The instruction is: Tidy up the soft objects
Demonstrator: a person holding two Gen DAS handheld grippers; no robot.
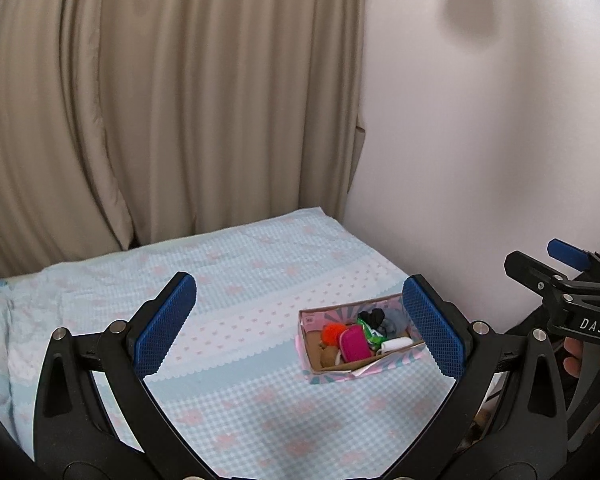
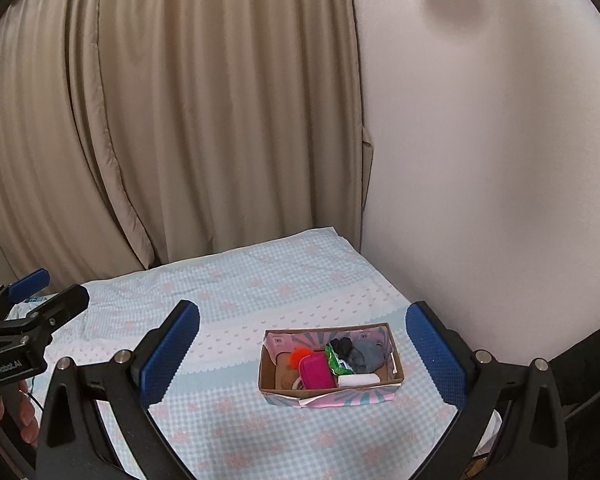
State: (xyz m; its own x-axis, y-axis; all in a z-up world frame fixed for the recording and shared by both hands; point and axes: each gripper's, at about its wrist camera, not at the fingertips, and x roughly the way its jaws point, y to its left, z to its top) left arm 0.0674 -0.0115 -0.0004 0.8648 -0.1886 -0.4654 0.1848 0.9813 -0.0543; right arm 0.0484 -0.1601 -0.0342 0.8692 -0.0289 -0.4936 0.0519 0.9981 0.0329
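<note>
A small cardboard box (image 1: 328, 370) (image 2: 332, 394) with pink and blue sides sits on the bed. It holds a magenta pouch (image 1: 355, 344) (image 2: 318, 371), an orange fluffy ball (image 1: 332, 333) (image 2: 298, 356), a green packet (image 2: 336, 362), dark and grey cloth items (image 1: 380, 320) (image 2: 360, 354), a white roll (image 1: 396, 345) (image 2: 358, 380) and a brown soft thing (image 1: 328, 356). My left gripper (image 1: 300, 326) is open and empty, held above the bed short of the box. My right gripper (image 2: 302, 354) is open and empty, with the box seen between its fingers.
The bed has a light blue checked cover (image 1: 240, 392) (image 2: 228, 420) with pink hearts. Beige curtains (image 1: 160, 100) (image 2: 180, 120) hang behind it, a white wall (image 1: 480, 140) (image 2: 480, 160) runs along its right side. The other gripper shows at the right edge (image 1: 572, 300) and left edge (image 2: 24, 332).
</note>
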